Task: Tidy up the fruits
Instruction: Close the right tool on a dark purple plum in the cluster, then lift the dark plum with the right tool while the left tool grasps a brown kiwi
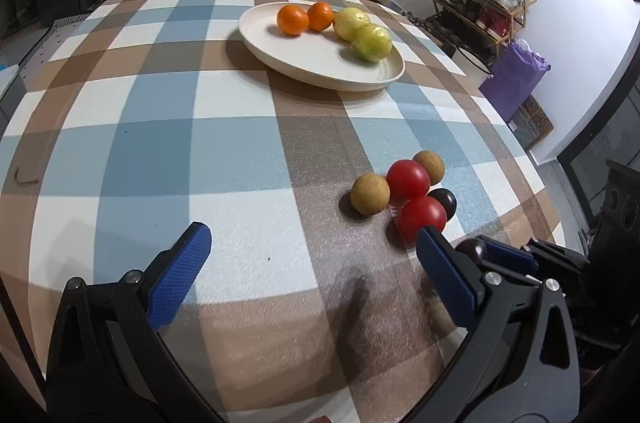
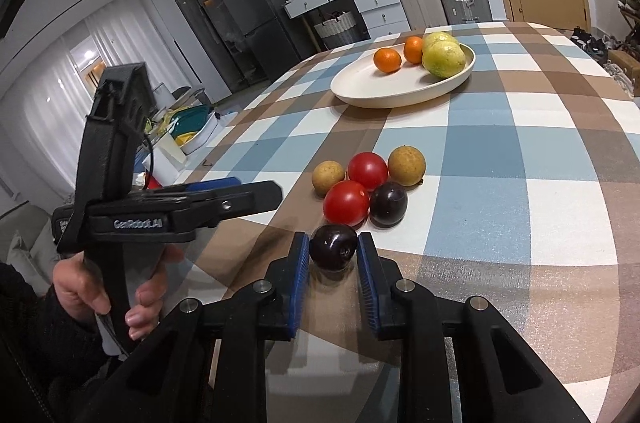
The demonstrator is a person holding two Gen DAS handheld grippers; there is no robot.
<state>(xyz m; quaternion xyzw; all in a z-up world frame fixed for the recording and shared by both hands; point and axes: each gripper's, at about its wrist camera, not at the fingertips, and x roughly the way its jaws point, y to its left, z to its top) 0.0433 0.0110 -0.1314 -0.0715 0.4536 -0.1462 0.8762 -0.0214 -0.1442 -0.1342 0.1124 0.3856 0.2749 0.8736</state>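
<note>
Grip status first: our right gripper (image 2: 333, 251) has its blue pads pinching a dark plum (image 2: 334, 246) at the near edge of the checked tablecloth (image 2: 520, 151); whether the fruit has left the cloth we cannot tell. Our left gripper (image 1: 312, 263) stands with fingers spread wide and nothing between them, hovering over bare cloth.

Remaining loose fruit sits just beyond the held plum: two red tomatoes (image 2: 346, 203), a second dark plum (image 2: 389, 203) and two brown round fruits (image 2: 406, 166), touching in a cluster. The cream plate (image 2: 360, 87), well apart across the table, already carries two oranges (image 2: 387, 59) and two yellow-green fruits (image 2: 444, 59).

Risks, in our judgement: the plum is round and glossy and held near the pad tips, so it could squirt out during the carry. A careless lift may nudge the nearest tomato and set the cluster rolling. A hard release on the plate could knock fruit over the low rim.

Legible writing: "GenRobot.AI" on the left gripper's body, seen from the right wrist view. Other labels are too small to read.
</note>
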